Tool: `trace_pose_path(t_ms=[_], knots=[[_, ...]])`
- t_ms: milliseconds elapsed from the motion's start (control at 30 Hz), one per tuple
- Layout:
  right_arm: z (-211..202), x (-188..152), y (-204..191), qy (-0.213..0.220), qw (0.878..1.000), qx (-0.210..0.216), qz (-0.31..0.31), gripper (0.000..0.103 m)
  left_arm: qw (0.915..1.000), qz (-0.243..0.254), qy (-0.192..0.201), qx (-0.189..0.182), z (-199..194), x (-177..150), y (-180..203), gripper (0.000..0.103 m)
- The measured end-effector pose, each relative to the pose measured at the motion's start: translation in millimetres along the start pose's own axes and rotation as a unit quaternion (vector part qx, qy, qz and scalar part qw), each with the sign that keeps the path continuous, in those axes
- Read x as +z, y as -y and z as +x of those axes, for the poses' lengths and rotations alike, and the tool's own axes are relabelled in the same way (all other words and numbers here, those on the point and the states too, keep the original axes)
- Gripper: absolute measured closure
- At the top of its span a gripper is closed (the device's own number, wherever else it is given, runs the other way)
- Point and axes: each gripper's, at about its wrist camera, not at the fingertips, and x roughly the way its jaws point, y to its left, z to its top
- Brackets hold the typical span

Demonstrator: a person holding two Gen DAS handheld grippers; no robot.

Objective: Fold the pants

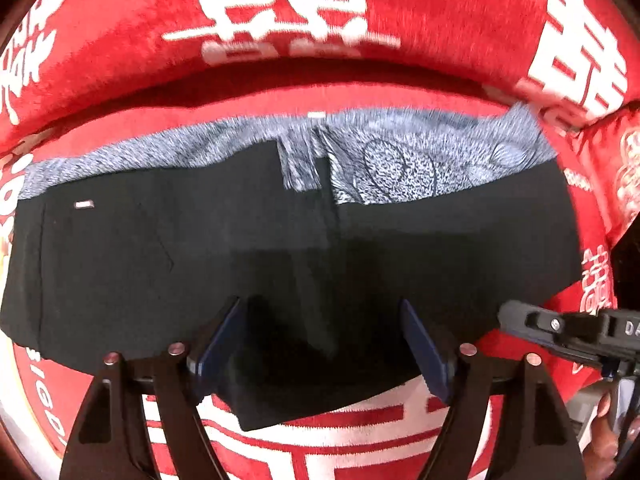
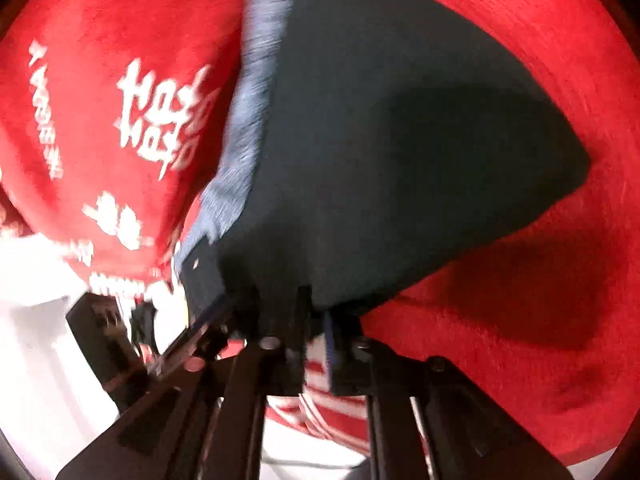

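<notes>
The black fabric pants (image 1: 280,240) with a blue-grey patterned lining lie spread across the centre of the left wrist view, on a red plush blanket (image 1: 440,8) printed with white characters. The patterned lining (image 1: 392,164) shows as a band along the upper edge of the garment, from left to upper right of the frame. A small white label (image 1: 84,204) sits on the black cloth at the left.

The left gripper (image 1: 324,344) occupies the bottom centre of that view, its blue-padded fingers (image 1: 424,352) spread wide, with the lower hem of the pants lying between them (no grip on the cloth is visible).

The right gripper (image 2: 280,320) sits at the bottom centre of the right wrist view, its jaws closed on a corner of the pants (image 2: 380,140); the cloth rises from the jaws as a lifted, tent-like sheet and casts a shadow on the blanket (image 2: 540,300). This view is motion-blurred. The right gripper (image 1: 568,336) also appears at the lower right edge of the left wrist view, at the garment's right end.
</notes>
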Motion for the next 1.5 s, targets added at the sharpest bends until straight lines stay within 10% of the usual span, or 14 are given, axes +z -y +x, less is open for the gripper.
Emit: trace_pose_path(t_ms=[100, 333, 533, 633, 1500], knots=[[-30, -5, -28, 0.016, 0.994, -0.058, -0.091, 0.059, 0.9998, 0.000, 0.017, 0.008, -21, 3, -4, 0.023], [-84, 57, -60, 0.126, 0.967, -0.140, -0.169, 0.083, 0.9971, 0.026, 0.071, 0.005, -42, 45, 19, 0.023], [-43, 109, -61, 0.083, 0.959, -0.192, -0.192, 0.083, 0.9980, 0.038, 0.020, 0.047, 21, 59, 43, 0.023], [-18, 112, -54, 0.062, 0.951, -0.225, -0.204, 0.083, 0.9989, -0.010, -0.001, 0.046, 42, 48, 23, 0.007], [41, -18, -118, -0.037, 0.927, -0.214, -0.307, 0.056, 0.9889, -0.095, -0.038, 0.107, -24, -32, -63, 0.004]])
